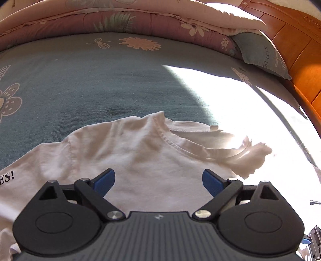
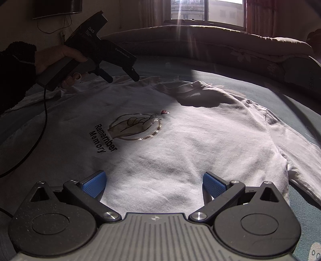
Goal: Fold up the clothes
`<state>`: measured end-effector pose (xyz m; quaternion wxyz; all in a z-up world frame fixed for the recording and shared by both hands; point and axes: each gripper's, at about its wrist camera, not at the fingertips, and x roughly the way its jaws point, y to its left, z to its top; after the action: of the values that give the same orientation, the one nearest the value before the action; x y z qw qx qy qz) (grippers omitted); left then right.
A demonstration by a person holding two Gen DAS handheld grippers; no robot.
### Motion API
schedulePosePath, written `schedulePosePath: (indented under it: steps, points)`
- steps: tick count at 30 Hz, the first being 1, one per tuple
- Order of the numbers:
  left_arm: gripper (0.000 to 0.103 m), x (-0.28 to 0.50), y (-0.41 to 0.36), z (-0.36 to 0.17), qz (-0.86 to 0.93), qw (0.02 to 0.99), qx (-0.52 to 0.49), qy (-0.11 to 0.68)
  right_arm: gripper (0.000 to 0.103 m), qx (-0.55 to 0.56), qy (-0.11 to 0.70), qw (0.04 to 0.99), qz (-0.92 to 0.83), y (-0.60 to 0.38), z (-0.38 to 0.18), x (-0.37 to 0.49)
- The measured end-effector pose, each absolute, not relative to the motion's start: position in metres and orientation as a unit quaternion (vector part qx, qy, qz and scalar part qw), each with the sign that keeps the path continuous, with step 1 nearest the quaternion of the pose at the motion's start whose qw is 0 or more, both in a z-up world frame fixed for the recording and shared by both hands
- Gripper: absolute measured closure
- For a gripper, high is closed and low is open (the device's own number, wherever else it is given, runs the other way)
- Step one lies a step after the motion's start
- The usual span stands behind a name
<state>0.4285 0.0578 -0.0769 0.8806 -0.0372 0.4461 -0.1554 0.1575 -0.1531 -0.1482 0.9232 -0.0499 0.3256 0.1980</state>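
Observation:
A white T-shirt (image 2: 180,144) with a printed hand and the words "Remember Memory" lies spread front-up on the bed. In the left wrist view its shoulder and ribbed collar (image 1: 176,144) show, rumpled. My left gripper (image 1: 158,181) hovers over the shoulder area, open, with nothing between its blue pads. In the right wrist view that same left gripper (image 2: 122,77) is held by a hand (image 2: 58,60) above the shirt's far left, near the collar. My right gripper (image 2: 153,185) stands open over the shirt's lower part, its pads apart with only flat cloth below.
The shirt rests on a grey-blue flowered bedsheet (image 1: 90,80). A rolled pink quilt (image 1: 120,22) lies along the far side, with a pillow (image 1: 260,52) and a wooden headboard (image 1: 297,44) at the right. A black cable (image 2: 40,128) trails from the left gripper. A window (image 2: 206,10) is behind.

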Motion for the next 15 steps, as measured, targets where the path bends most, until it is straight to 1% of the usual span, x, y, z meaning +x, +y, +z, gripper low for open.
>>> schedulePosePath:
  steps: [3, 7, 9, 13, 15]
  points:
    - [0.007, 0.389, 0.037, -0.075, -0.220, 0.872, -0.011, 0.437, 0.000, -0.048, 0.325, 0.923, 0.199, -0.153, -0.148, 0.158]
    - [0.005, 0.358, 0.022, -0.083, -0.246, 0.876, 0.042, 0.413, 0.000, -0.054, 0.325, 0.923, 0.199, -0.152, -0.148, 0.158]
    - [0.005, 0.352, 0.023, -0.090, -0.248, 0.880, 0.056, 0.400, 0.000, -0.058, 0.332, 0.921, 0.197, -0.151, -0.146, 0.160]
    - [0.005, 0.347, 0.039, -0.104, -0.229, 0.888, 0.065, 0.393, 0.000, -0.063, 0.381, 0.906, 0.176, -0.150, -0.129, 0.167]
    - [0.005, 0.339, 0.048, -0.104, -0.224, 0.897, 0.067, 0.375, 0.000, -0.085, 0.373, 0.909, 0.167, -0.152, -0.113, 0.173]
